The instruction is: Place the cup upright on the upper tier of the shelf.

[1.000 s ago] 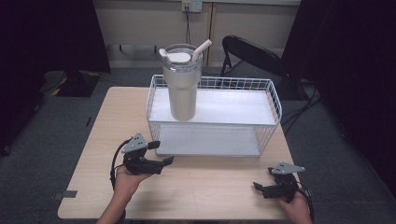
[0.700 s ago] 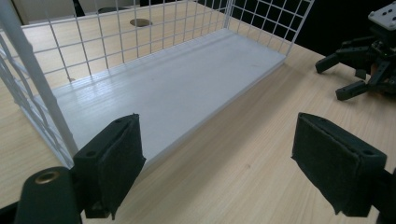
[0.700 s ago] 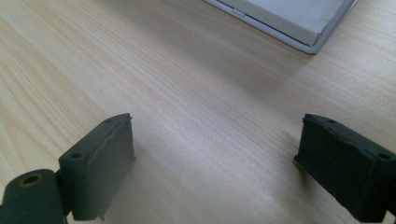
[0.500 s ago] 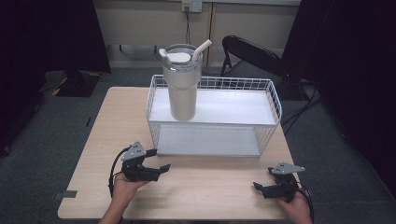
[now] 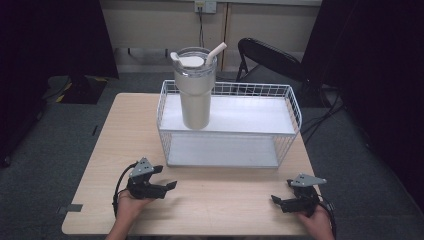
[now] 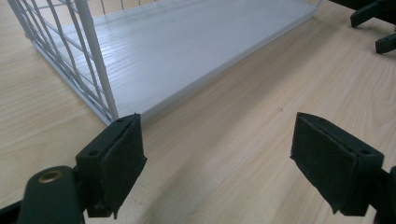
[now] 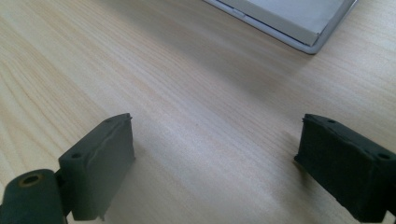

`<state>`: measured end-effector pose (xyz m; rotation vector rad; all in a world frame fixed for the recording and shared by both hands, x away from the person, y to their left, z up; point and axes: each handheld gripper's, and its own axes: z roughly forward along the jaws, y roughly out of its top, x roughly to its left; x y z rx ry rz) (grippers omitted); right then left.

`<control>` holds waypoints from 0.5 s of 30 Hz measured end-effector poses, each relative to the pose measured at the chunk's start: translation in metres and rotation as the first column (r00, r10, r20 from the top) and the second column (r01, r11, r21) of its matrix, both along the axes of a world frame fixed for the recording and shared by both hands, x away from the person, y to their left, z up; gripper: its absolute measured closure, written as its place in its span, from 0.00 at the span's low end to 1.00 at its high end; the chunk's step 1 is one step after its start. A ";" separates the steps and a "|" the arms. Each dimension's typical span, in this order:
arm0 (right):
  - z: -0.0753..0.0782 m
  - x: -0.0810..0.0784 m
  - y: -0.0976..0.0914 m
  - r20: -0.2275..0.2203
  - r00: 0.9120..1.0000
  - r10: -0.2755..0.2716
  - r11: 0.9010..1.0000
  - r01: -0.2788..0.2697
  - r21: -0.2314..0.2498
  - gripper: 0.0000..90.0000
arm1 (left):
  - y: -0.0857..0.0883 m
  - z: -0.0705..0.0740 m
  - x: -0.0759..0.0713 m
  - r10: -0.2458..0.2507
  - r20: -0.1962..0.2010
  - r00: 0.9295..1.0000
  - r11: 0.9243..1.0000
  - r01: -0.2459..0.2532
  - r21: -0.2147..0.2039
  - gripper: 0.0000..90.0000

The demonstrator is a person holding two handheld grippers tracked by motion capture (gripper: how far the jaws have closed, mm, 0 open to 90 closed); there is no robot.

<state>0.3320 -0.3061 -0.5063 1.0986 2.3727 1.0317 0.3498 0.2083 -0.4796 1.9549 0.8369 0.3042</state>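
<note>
A tall beige tumbler (image 5: 195,92) with a lid and straw stands upright on the left end of the top shelf of a white wire rack (image 5: 250,115). My left gripper (image 5: 167,178) rests low over the wooden table (image 5: 220,205), in front of the rack's left corner, open and empty. In the left gripper view the left gripper (image 6: 224,163) faces the rack's bare lower shelf (image 6: 187,51). My right gripper (image 5: 281,192) sits near the table's front right, open and empty. The right gripper view has the right gripper (image 7: 215,168) over bare wood, with a rack corner (image 7: 289,21) beyond.
A black folding chair (image 5: 270,57) stands behind the table's far right. Dark curtains flank the room on both sides. The other gripper (image 6: 373,18) appears at the top right of the left gripper view. Bare wood stretches between the two grippers.
My left gripper has drawn back from the rack toward the table's front edge. The right gripper and the tumbler have stayed put.
</note>
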 end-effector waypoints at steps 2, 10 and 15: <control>0.000 0.000 0.000 0.000 1.000 0.000 1.000 0.000 0.000 0.11 | 0.000 -0.002 0.000 0.000 -0.005 1.000 1.000 0.000 0.017 0.19; 0.000 0.000 0.000 0.000 1.000 0.000 1.000 0.000 0.000 0.11 | 0.000 -0.010 -0.001 -0.009 -0.021 1.000 0.994 0.011 0.113 0.19; 0.000 0.000 0.000 0.000 1.000 0.000 1.000 0.000 0.000 0.11 | -0.001 -0.009 -0.002 -0.010 -0.024 1.000 0.992 0.013 0.129 0.20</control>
